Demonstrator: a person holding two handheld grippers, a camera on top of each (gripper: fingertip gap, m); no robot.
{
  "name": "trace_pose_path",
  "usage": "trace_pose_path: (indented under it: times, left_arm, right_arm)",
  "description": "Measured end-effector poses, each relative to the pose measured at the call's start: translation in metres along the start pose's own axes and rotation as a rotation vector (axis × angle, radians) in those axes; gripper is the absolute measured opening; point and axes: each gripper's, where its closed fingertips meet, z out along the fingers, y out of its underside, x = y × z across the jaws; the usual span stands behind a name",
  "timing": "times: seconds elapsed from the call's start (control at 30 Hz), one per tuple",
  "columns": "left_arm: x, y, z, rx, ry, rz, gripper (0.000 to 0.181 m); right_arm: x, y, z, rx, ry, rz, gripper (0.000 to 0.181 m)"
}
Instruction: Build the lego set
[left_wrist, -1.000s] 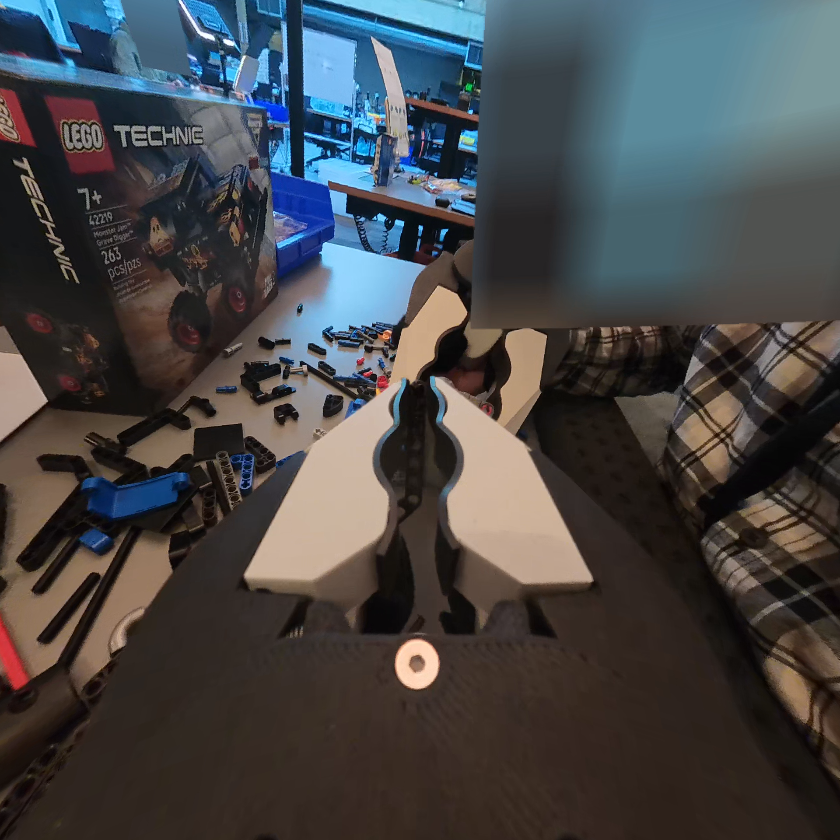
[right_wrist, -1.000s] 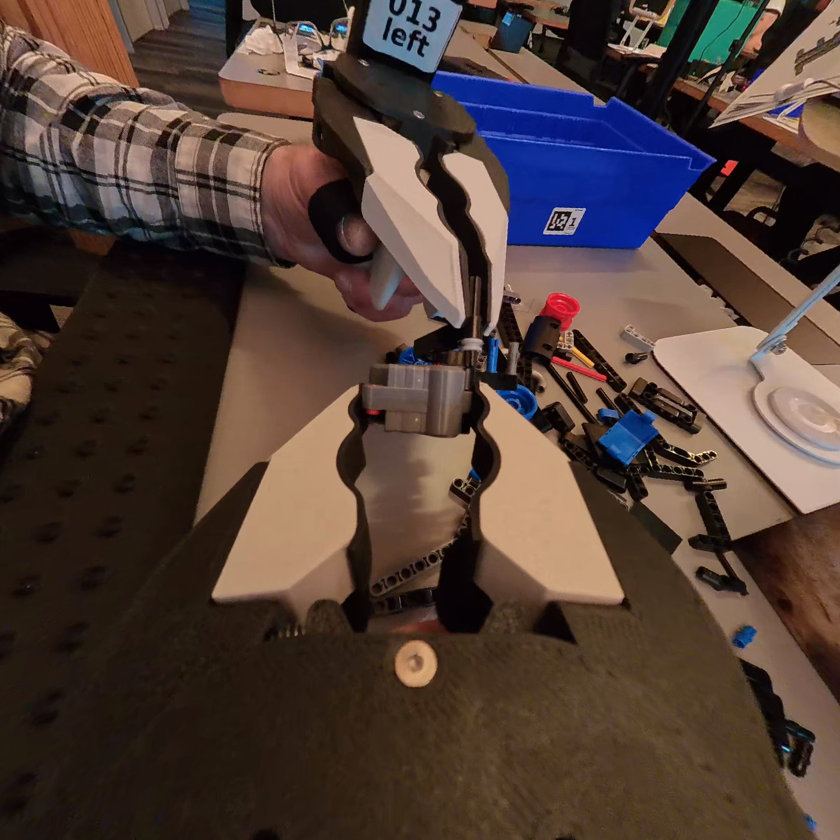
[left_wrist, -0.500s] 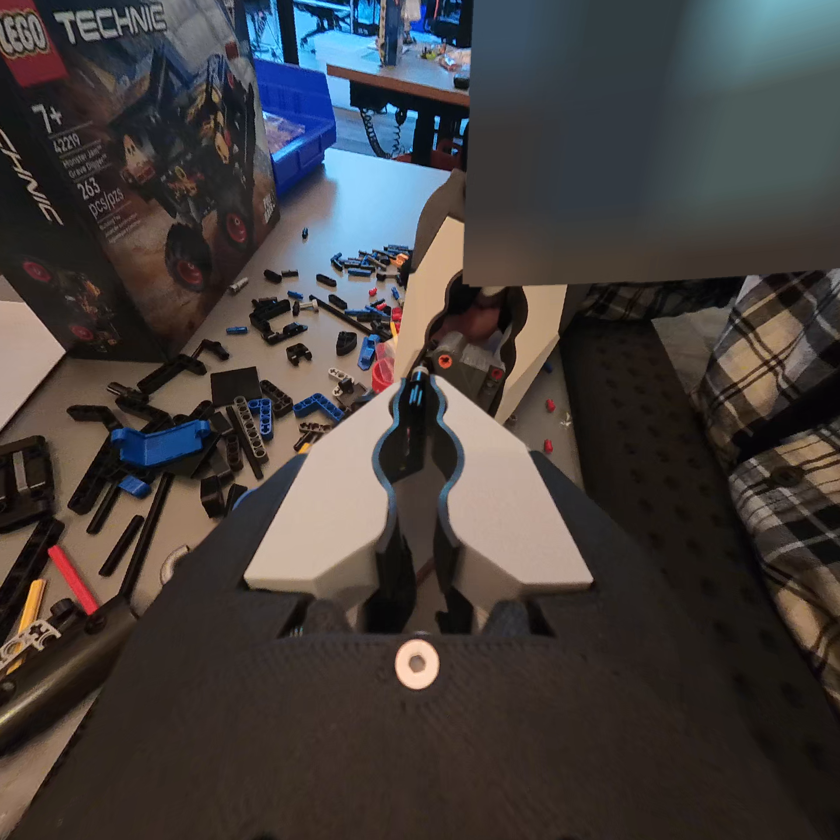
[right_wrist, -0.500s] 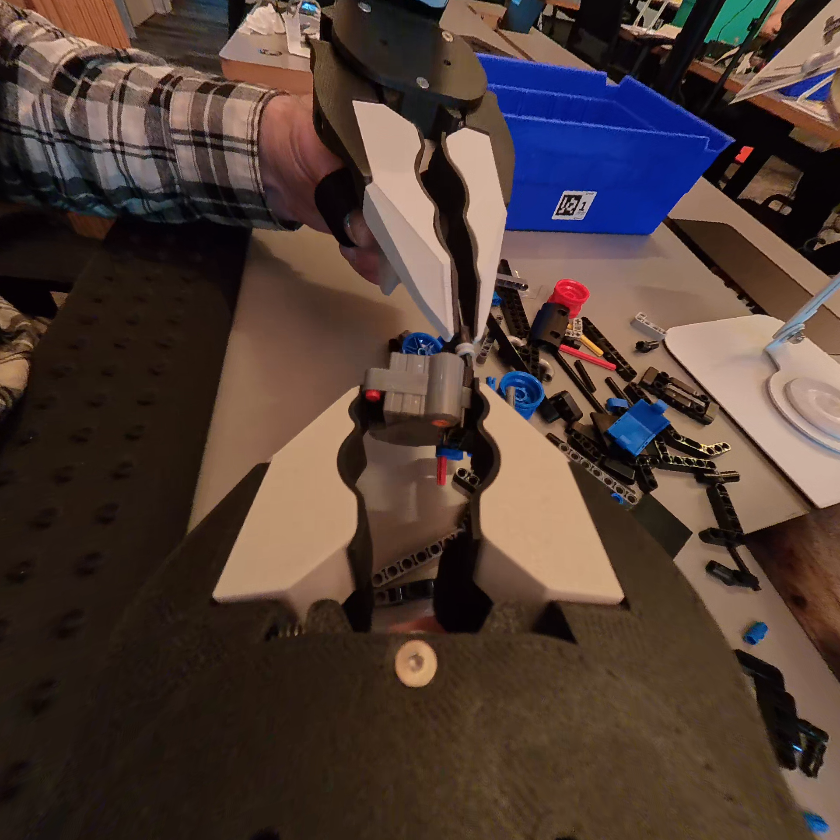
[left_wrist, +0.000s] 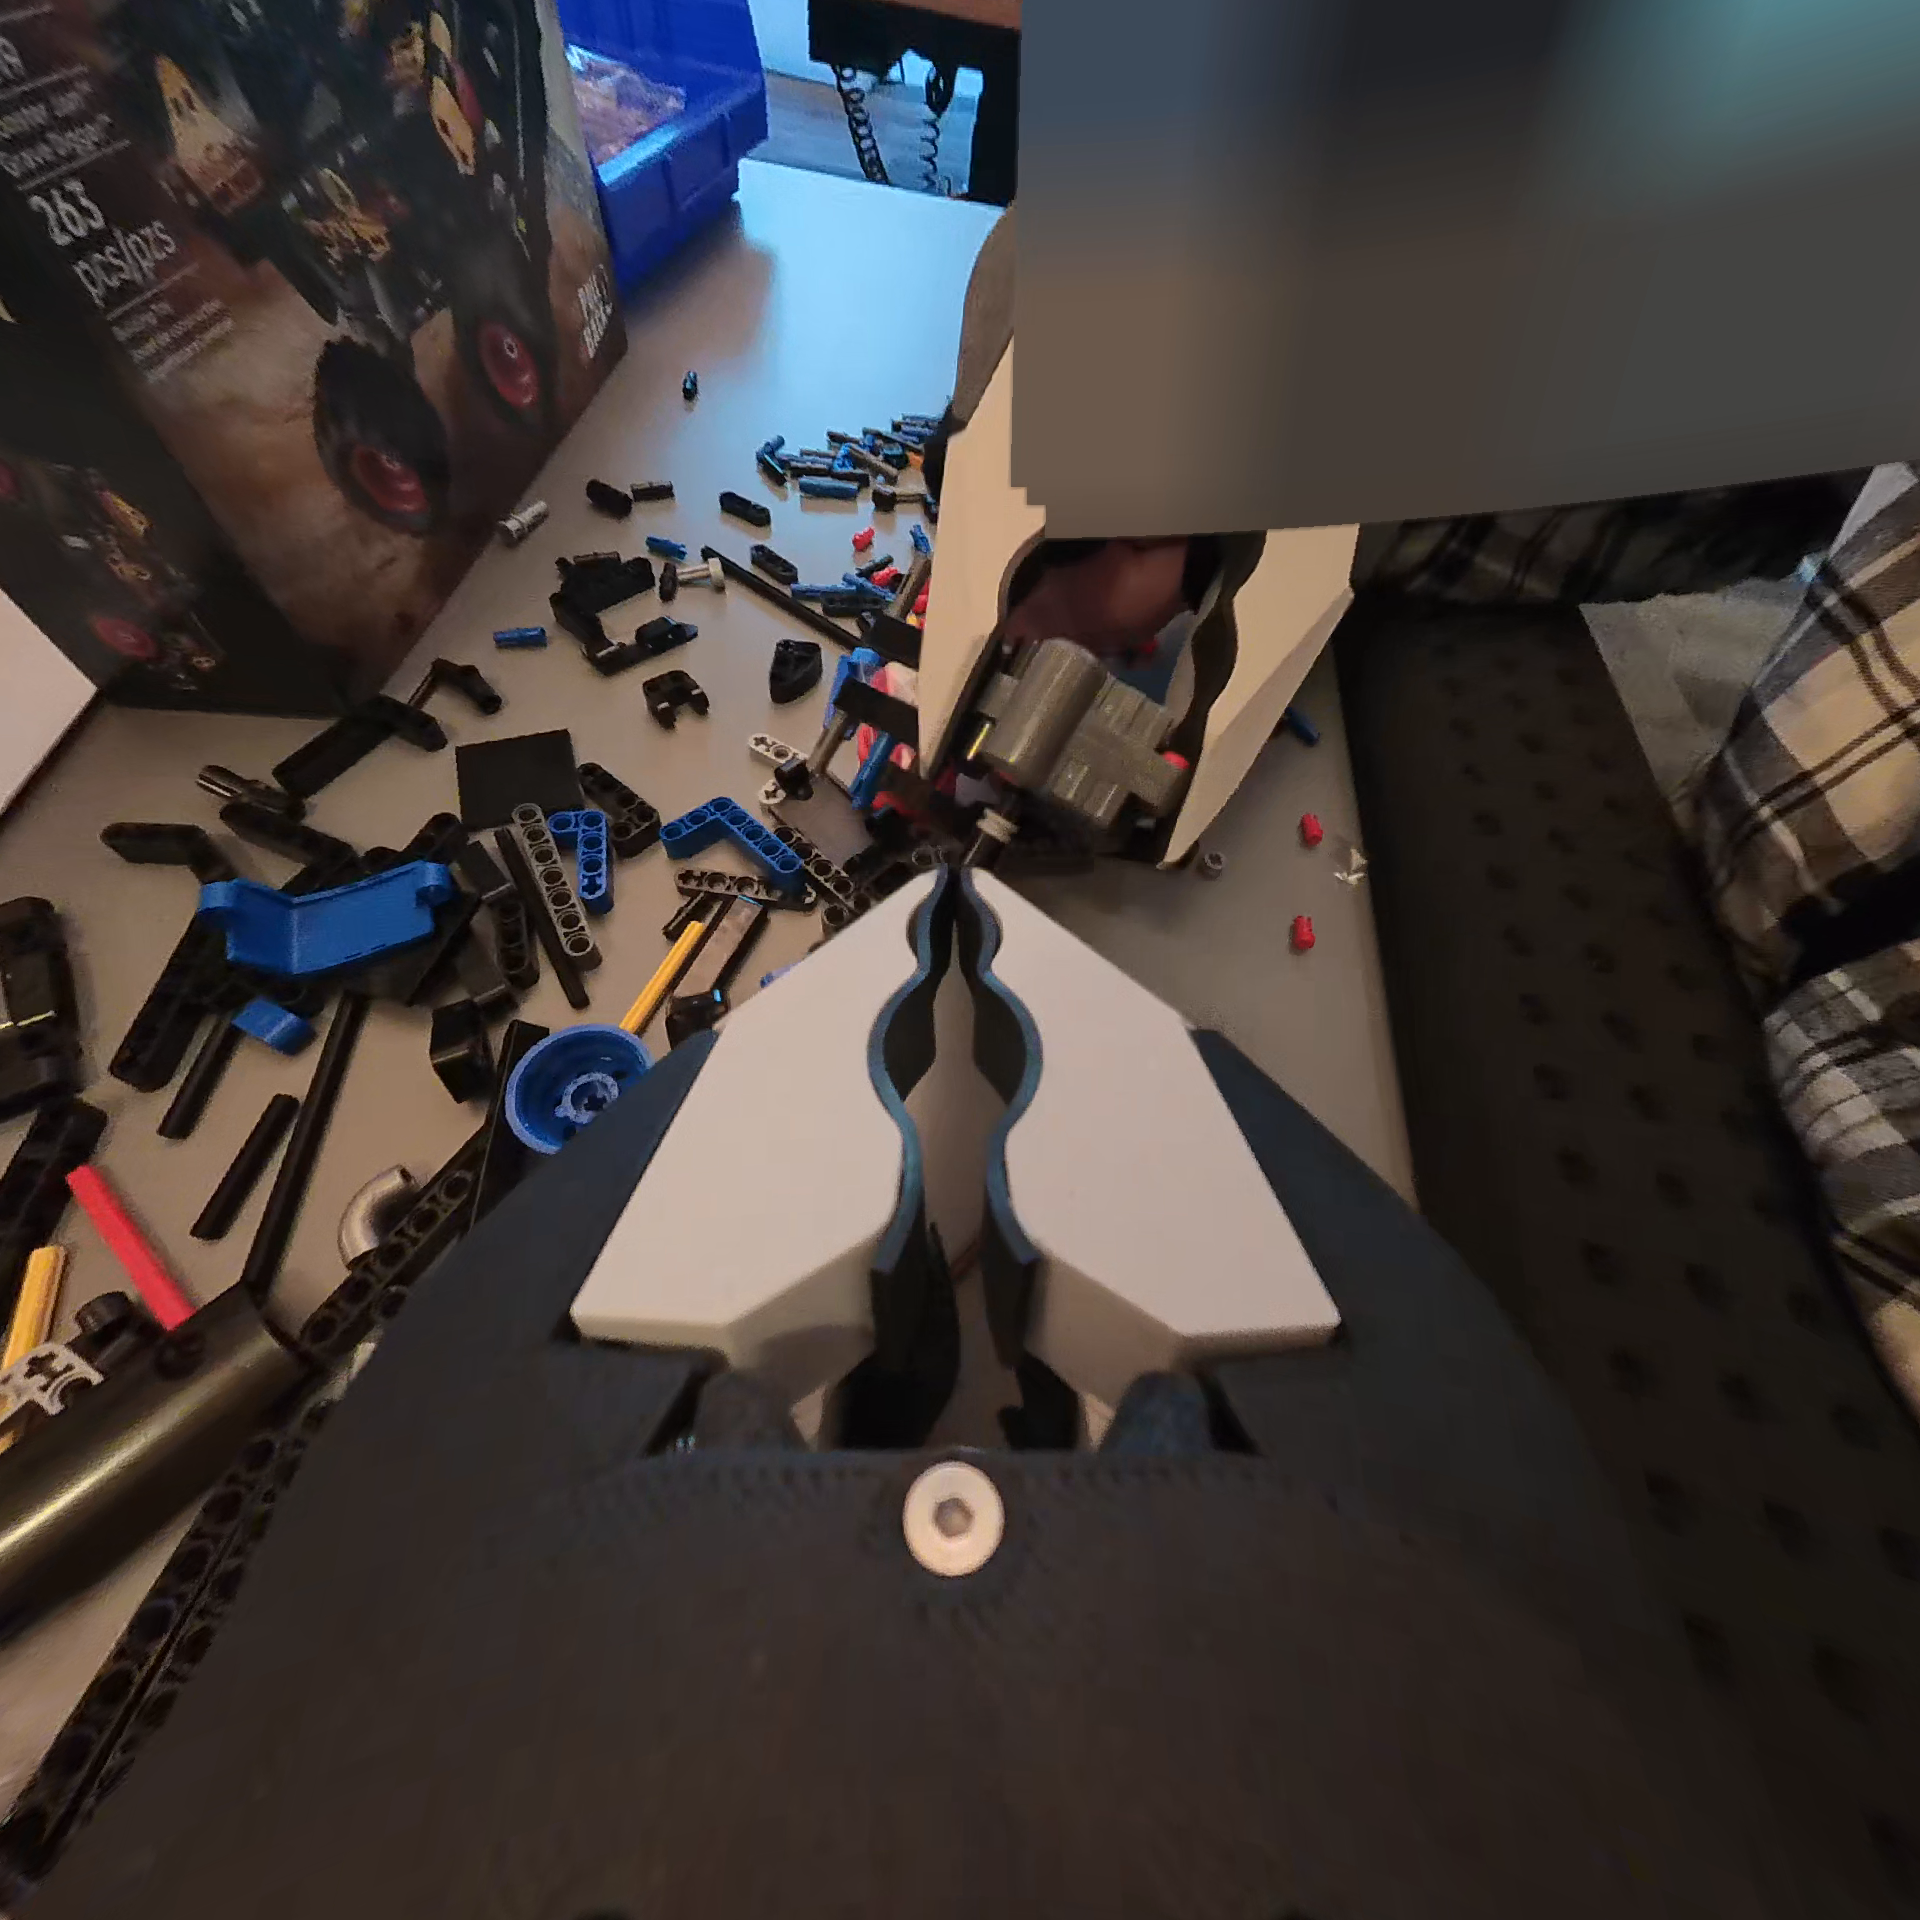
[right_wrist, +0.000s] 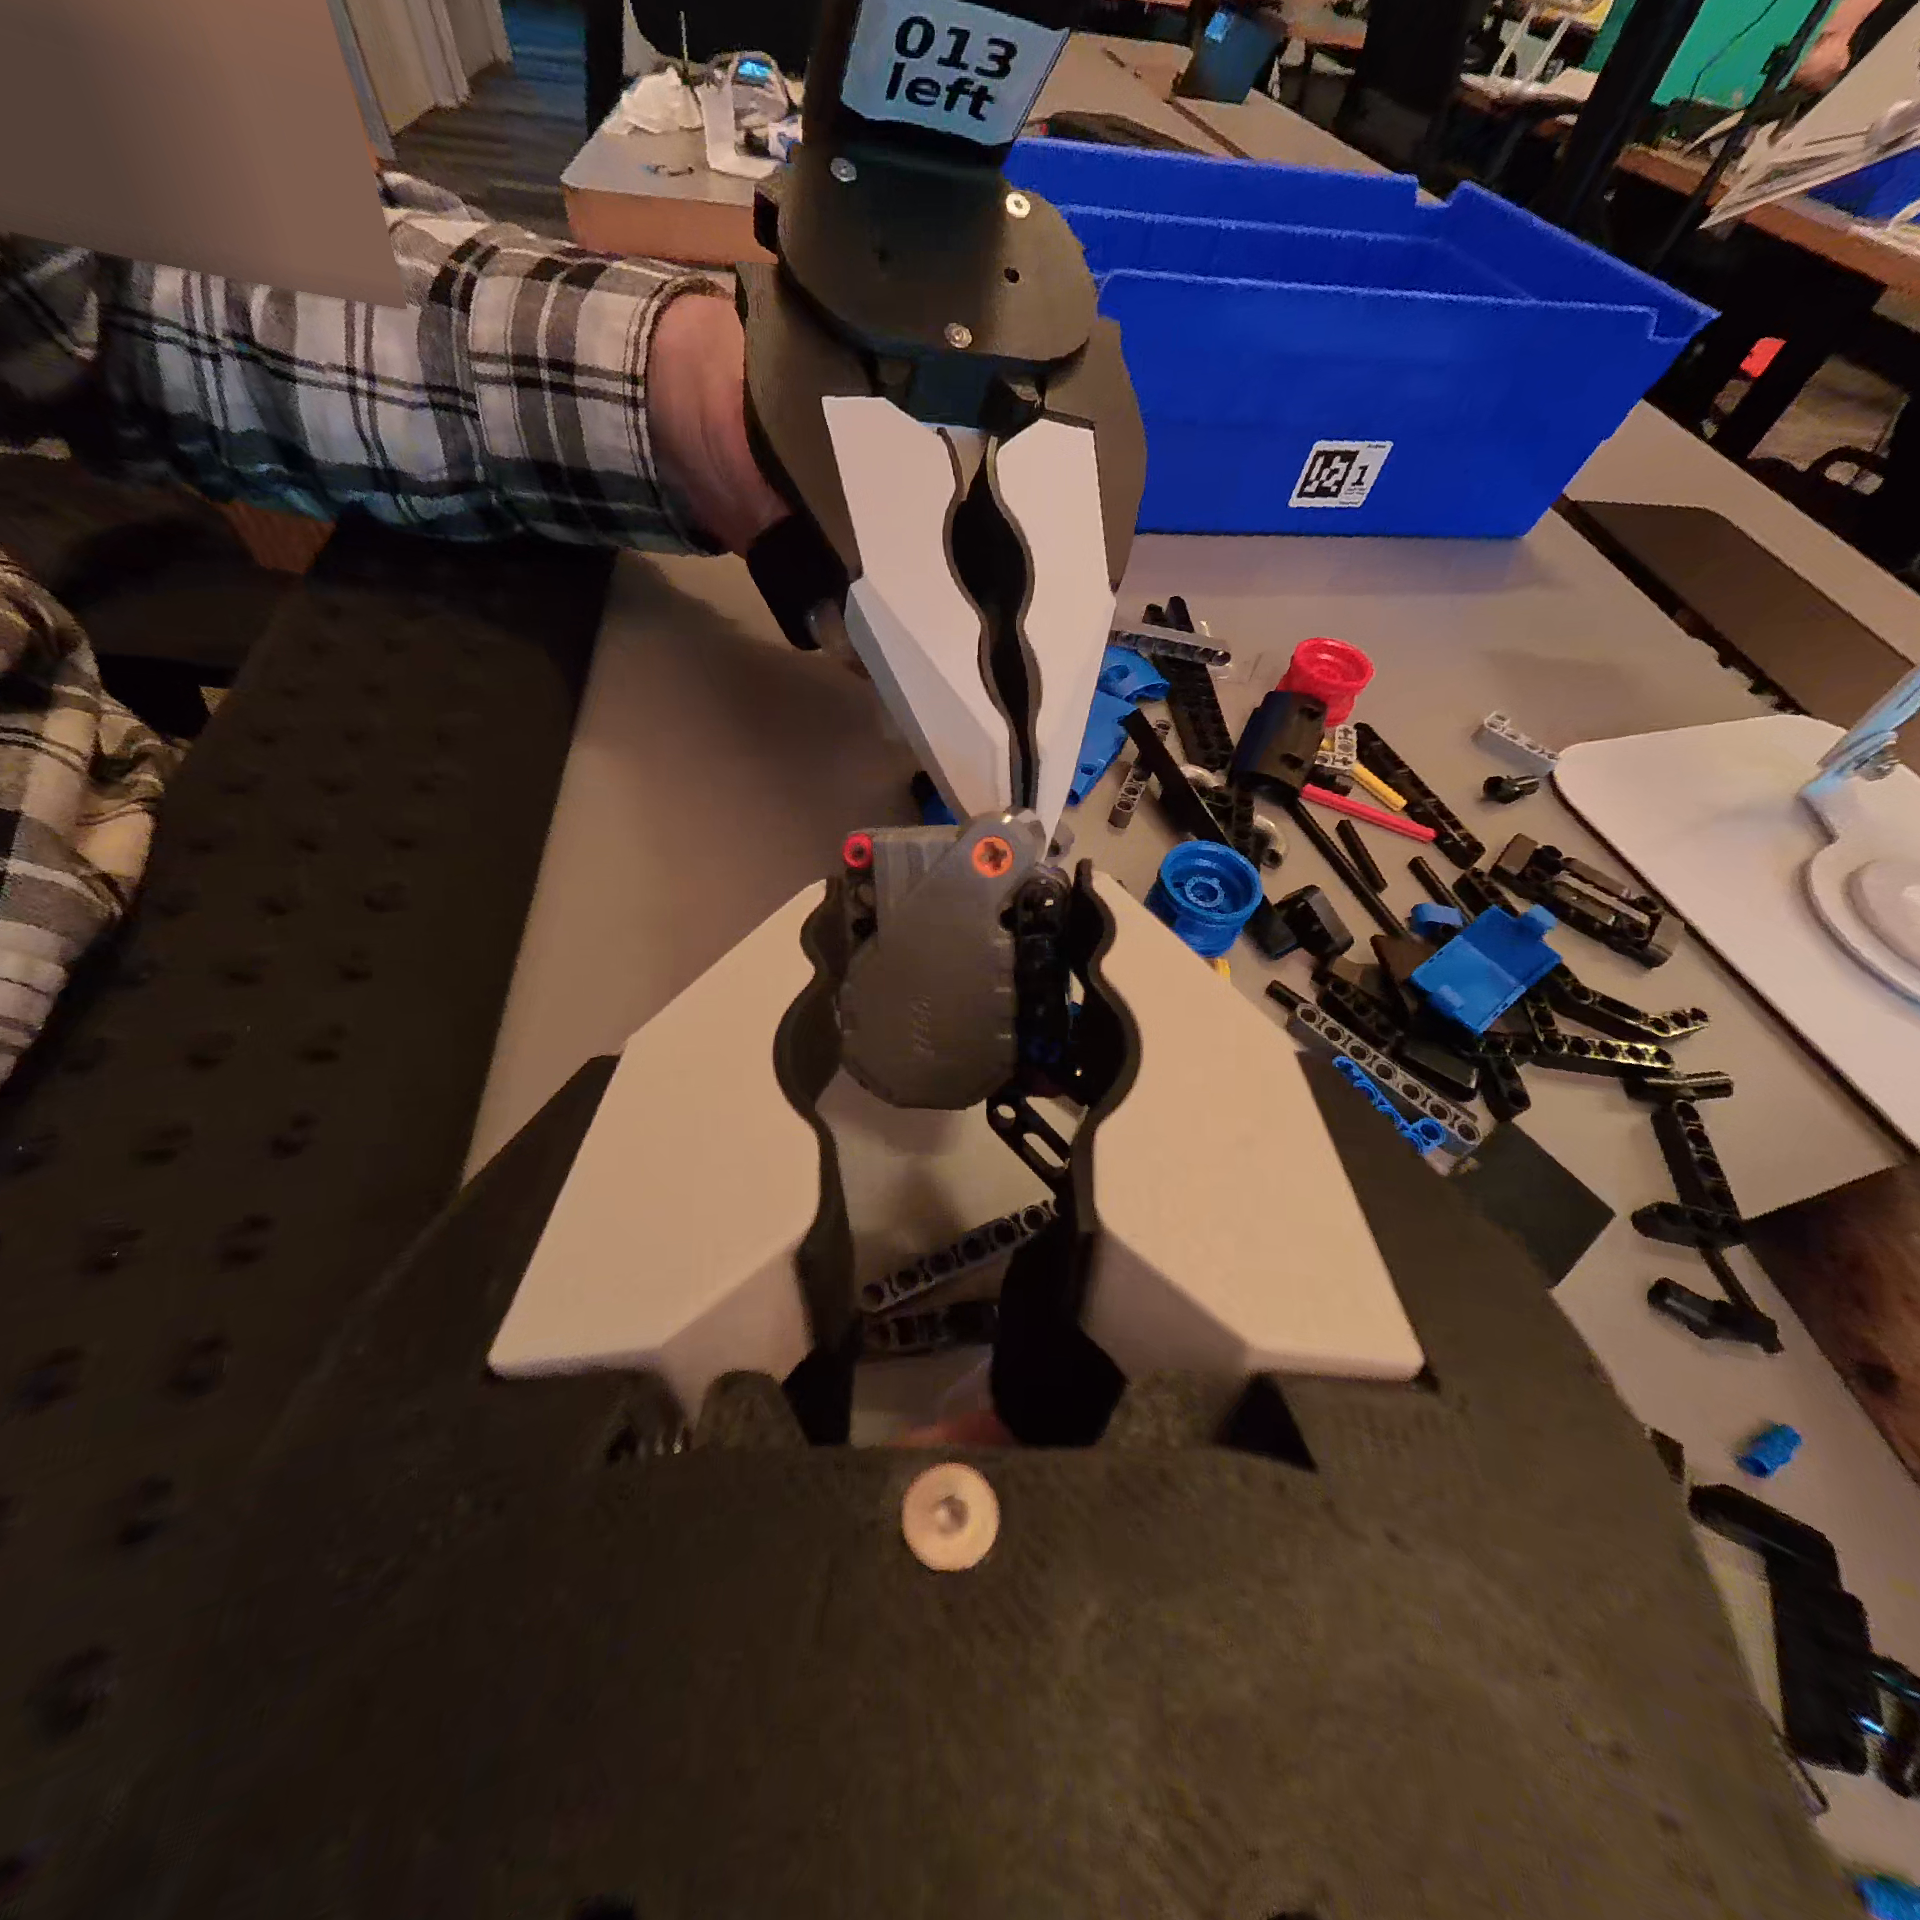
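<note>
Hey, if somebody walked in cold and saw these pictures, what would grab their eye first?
Probably the grey motor block pinched in the right tongs at centre, with the closed left tongs meeting it from above. Next, the bright blue bin behind, and loose black, blue and red pieces scattered over the grey table.

**A:** so what can't you make out here? The set box (left_wrist: 260, 343) in the left wrist view is chopped by the top and left edges, only part of the truck art shows.

**B:** yeah, and the right gripper (left_wrist: 1081, 831) over there loses its whole upper body behind that big mosaic patch. The grey motor block (left_wrist: 1070, 727) sits between its fingers, but its far side is hidden.

**A:** is the left gripper (left_wrist: 956, 878) pinching anything? Tips look nearly together, something thin and pale at the end, too small to call.

**B:** same in the right wrist view, the left gripper (right_wrist: 1029, 810) tip is right at the block (right_wrist: 935, 966), can't tell if they touch. The black beams (right_wrist: 956, 1262) underneath are mostly covered.
</note>
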Motion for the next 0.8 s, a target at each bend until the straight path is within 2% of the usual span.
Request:
trace_pose_path:
  times: [0.07, 0.17, 0.2, 0.3, 0.47, 0.67, 0.7, 0.73, 0.8]
  left_arm:
    - [0.002, -0.003, -0.001, 0.012, -0.003, 0.02, 0.0]
    - [0.003, 0.002, 0.001, -0.016, -0.039, 0.08, 0.028]
    - [0.007, -0.001, 0.002, -0.002, -0.038, 0.104, 0.032]
    - [0.007, -0.019, -0.002, 0.067, -0.099, 0.176, 0.024]
    - [0.025, -0.03, -0.002, 0.124, -0.033, 0.195, 0.006]
    - [0.038, -0.044, -0.005, 0.199, 0.027, 0.149, 0.012]
    - [0.038, -0.046, -0.006, 0.207, 0.033, 0.141, 0.015]
    - [0.044, -0.047, -0.006, 0.218, 0.07, 0.127, 0.027]
    - [0.052, -0.049, -0.006, 0.235, 0.123, 0.096, 0.027]
  right_arm:
    - [0.0, -0.003, -0.002, 0.024, -0.01, -0.001, 0.041]
    - [0.001, -0.011, -0.01, 0.104, -0.056, 0.052, 0.042]
    - [0.0, -0.016, -0.014, 0.14, -0.071, 0.067, 0.042]
    - [-0.005, -0.021, -0.018, 0.182, -0.123, 0.088, 0.042]
    - [-0.012, -0.034, -0.026, 0.276, -0.192, 0.109, 0.042]
    - [-0.019, -0.047, -0.039, 0.372, -0.269, 0.127, 0.042]
    - [-0.02, -0.049, -0.04, 0.381, -0.28, 0.135, 0.042]
    - [-0.02, -0.049, -0.04, 0.385, -0.286, 0.139, 0.042]
    - [-0.023, -0.048, -0.039, 0.379, -0.303, 0.141, 0.042]
